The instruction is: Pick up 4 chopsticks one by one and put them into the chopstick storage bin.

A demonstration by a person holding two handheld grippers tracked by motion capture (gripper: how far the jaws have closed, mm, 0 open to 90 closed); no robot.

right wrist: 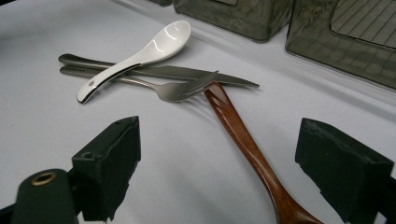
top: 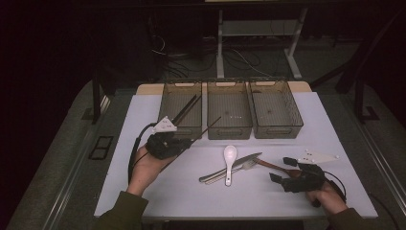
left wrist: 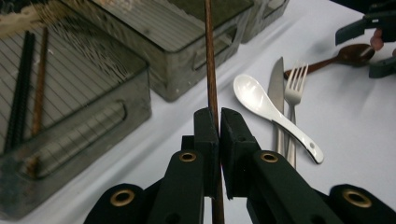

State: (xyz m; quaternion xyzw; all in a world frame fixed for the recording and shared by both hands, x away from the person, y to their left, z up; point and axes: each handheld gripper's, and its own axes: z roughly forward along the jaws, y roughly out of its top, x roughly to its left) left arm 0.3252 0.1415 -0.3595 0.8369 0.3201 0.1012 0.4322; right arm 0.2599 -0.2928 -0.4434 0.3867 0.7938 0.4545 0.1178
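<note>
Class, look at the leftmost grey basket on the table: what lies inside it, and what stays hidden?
Inside the leftmost basket lie thin sticks, one black and one brown, leaning lengthwise on its ribbed floor. Their lower ends blur behind the smoky front wall, so an exact count is unclear.

No text, label, brand, number or sign can be read on anything on the table.

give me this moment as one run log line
left gripper: shut on brown chopstick | right gripper: open, astride wooden spoon | left bin: chopsticks inside
</note>
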